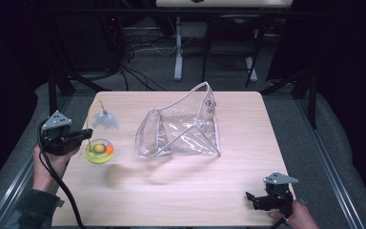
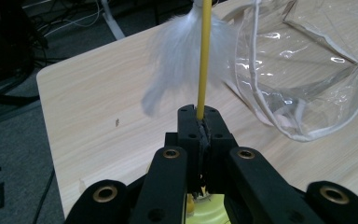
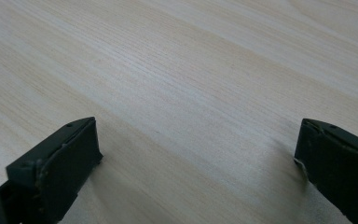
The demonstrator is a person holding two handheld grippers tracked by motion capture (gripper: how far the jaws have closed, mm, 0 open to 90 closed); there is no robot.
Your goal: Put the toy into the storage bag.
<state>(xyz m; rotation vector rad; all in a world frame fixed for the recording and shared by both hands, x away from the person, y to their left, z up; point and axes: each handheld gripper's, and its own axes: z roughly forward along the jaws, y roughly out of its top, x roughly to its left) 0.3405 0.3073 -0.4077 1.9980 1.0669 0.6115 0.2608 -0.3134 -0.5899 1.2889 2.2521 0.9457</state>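
While the left gripper [image 1: 83, 135] pinches a thin yellow wand [image 2: 204, 56] between its closed jaws, the toy's white feather tuft [image 1: 106, 120] hangs at the far end of the bent stem, above the table [image 1: 181, 191] near its left edge. Seen in the left gripper view, the stem rises straight out of the shut jaws, with the feather blurred beyond them. Below the jaws sits a small yellow-green dish [image 1: 99, 151] holding yellow and orange pieces; whether it is joined to the wand's base or merely lies under it cannot be told.

Centre of the table: a clear zip pouch [image 1: 181, 129], white-edged, stands propped with its mouth gaping toward the left and nothing visible inside. Wand and pouch are apart, the feather lying just left of the opening.

The right gripper [image 1: 262, 200] rests low at the near right corner, well away from the pouch; in the right gripper view its jaws stand wide over bare wood and hold nothing.

Progress, as judged: the grasp on the wand is made and the toy appears lifted, so the pick-up is done. If the pouch is the destination, the carry across, the insertion through the mouth and the release all remain, and the right gripper has yet to steady the pouch.
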